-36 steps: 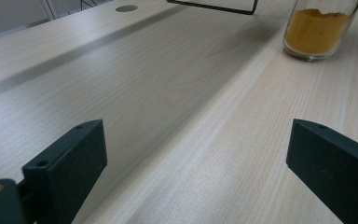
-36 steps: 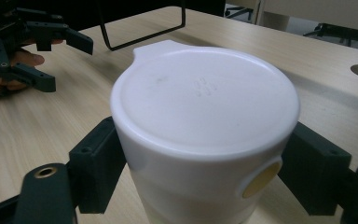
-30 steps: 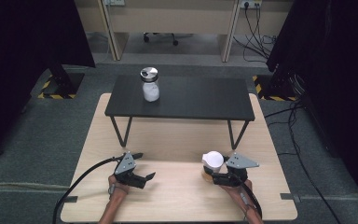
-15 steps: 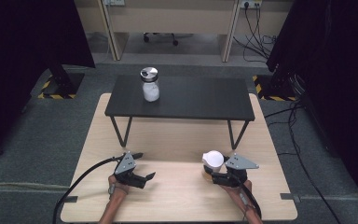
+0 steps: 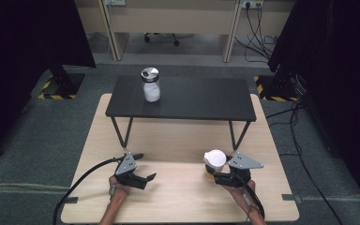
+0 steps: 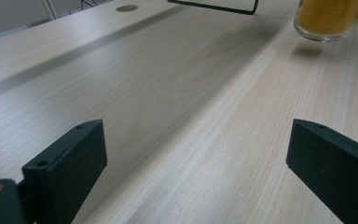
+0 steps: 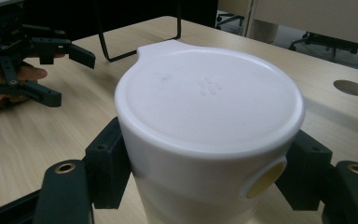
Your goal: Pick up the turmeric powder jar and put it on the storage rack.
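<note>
Between the right gripper's (image 5: 214,176) 2 jaws sits a white-lidded jar (image 5: 215,161) of orange powder, clamped just under its lid above the wooden table's (image 5: 178,140) near edge. Well apart to its left, the left gripper (image 5: 151,176) holds its jaws wide over bare wood, nothing between them. Beyond both, a second jar (image 5: 151,85) stands on the black shelf (image 5: 201,98).

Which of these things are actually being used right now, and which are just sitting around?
In use:
- white-lidded jar, clamped in the right gripper
- left gripper, open, nothing in it

Sitting around:
- metal-lidded jar on the black shelf
- wooden table
</note>
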`<action>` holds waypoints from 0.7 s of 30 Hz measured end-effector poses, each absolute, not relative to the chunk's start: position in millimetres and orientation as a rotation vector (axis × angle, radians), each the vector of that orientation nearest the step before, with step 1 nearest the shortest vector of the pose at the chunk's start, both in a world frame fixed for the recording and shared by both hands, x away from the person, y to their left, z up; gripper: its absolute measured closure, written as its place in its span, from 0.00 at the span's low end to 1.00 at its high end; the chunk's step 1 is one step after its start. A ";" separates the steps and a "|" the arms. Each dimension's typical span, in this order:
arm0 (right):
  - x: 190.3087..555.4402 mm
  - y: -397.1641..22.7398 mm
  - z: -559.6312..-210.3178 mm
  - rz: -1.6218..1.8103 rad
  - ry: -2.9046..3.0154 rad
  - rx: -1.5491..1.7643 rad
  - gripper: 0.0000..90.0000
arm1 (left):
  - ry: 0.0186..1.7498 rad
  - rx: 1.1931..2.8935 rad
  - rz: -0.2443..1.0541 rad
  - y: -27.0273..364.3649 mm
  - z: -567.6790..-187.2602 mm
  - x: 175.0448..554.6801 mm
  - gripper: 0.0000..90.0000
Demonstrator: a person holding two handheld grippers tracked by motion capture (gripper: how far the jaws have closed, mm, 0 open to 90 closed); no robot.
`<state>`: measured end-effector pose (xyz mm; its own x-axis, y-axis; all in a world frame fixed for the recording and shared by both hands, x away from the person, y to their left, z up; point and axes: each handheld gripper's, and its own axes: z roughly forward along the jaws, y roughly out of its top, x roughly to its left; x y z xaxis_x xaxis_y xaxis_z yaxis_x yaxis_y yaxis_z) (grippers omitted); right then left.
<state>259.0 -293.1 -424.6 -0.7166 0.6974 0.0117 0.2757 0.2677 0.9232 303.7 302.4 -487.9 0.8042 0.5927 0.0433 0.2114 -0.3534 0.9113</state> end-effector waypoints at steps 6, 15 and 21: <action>260.0 -291.7 -416.7 1.441 2.154 0.874 0.34 | 0.603 1.929 0.450 302.5 -488.0 303.6 0.05; 261.3 -288.7 -404.2 1.447 2.168 0.849 0.34 | 0.603 1.929 0.449 302.5 -487.9 303.7 0.05; 261.6 -283.9 -388.3 1.450 2.176 0.811 0.34 | 0.603 1.929 0.449 302.6 -487.9 303.7 0.05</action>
<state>261.6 -283.9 -388.3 -0.7511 0.6601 -0.0112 0.2439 0.2932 0.9244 303.7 302.6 -487.9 0.8050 0.5917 0.0437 0.2107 -0.3539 0.9113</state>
